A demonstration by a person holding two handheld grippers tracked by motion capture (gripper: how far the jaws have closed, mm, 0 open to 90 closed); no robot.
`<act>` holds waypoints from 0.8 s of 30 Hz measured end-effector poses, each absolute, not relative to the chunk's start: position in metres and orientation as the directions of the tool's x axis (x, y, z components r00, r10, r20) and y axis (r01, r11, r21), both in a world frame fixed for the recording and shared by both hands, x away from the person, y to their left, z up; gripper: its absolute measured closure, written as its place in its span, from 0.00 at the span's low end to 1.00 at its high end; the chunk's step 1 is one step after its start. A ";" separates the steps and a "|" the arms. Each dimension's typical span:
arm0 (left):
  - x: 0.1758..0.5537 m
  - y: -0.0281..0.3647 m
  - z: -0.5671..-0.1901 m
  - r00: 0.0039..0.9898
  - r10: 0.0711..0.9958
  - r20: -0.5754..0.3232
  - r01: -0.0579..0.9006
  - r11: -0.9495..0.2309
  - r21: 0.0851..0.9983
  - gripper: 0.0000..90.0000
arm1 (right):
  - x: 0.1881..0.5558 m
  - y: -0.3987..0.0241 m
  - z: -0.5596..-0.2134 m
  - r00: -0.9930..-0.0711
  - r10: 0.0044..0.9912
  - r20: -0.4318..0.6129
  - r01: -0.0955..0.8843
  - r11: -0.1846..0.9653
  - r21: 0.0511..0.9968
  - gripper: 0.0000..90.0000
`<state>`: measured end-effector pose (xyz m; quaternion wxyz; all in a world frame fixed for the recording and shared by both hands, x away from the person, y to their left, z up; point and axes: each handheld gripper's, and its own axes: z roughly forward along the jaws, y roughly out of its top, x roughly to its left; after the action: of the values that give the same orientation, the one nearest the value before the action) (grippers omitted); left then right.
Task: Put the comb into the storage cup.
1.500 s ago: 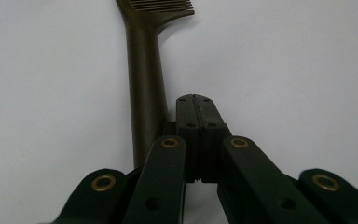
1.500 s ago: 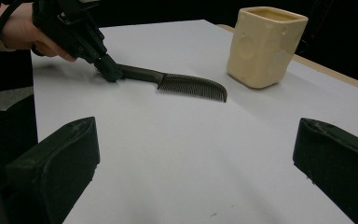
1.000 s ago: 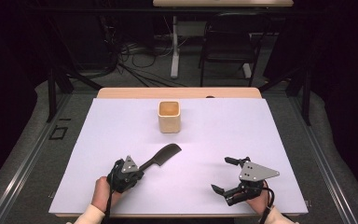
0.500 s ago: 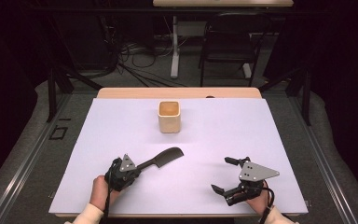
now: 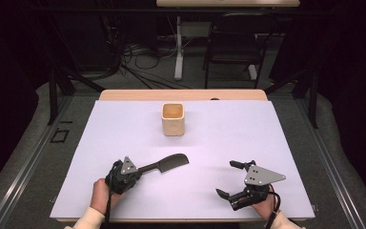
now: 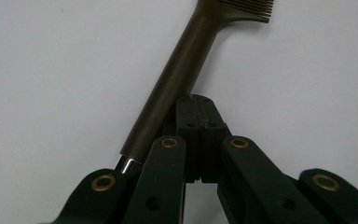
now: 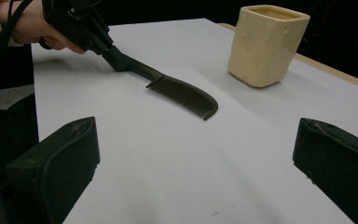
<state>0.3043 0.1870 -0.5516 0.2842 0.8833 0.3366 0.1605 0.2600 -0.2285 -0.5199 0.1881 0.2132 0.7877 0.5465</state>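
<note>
High view first: your left gripper (image 5: 132, 174) sits near the front left of the table, its jaws closed on the handle of a dark comb (image 5: 169, 163). That comb is matte, dark brown to black plastic, with a round, rod-like handle and a flat curved head; it reaches from your left gripper toward the middle of the table, with the head pointing away and to the right. In the left gripper view the handle (image 6: 175, 81) runs slantwise alongside the closed black jaws, a small shiny metal tip shows at its near end, and fine, close-set teeth start at the top edge. From the right gripper view the comb's teeth (image 7: 186, 97) lie along the sheet in a gentle arc, and you can see your left hand (image 7: 32, 25) wrapped around its gripper.

Your right gripper (image 5: 236, 179) rests near the front right with its jaws spread wide and nothing between them; a grey three-cornered plate sits on top of it.

A cream cup (image 5: 173, 119), squarish with rounded corners and a slightly dimpled, glazed-looking wall, stands upright toward the far middle, well apart from the comb.

Your table (image 5: 124, 119) is covered by a smooth, pale lilac sheet with a wooden edge showing at the back. Beyond it the room is dark, with grey carpet, tangled cables and a black chair (image 5: 233, 52).
</note>
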 end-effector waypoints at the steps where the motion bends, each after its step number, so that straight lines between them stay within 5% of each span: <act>1: 0.304 0.187 -0.551 0.724 0.685 0.084 0.505 -0.609 0.612 1.00 | 0.260 -0.229 -0.520 -0.838 0.541 -0.063 0.131 0.312 0.941 0.00; 13: 0.294 0.177 -0.532 0.783 0.618 0.076 0.411 -0.606 0.681 0.63 | 0.260 -0.228 -0.520 -0.840 0.540 -0.061 0.131 0.311 0.941 0.00; 24: 0.308 0.181 -0.525 0.778 0.618 0.111 0.419 -0.643 0.641 0.19 | 0.261 -0.228 -0.521 -0.839 0.541 -0.054 0.142 0.313 0.939 0.00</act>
<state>0.3076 0.1808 -0.5245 0.3066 0.8917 0.2907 0.1624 0.2606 -0.2281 -0.5211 0.1835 0.2164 0.7891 0.5448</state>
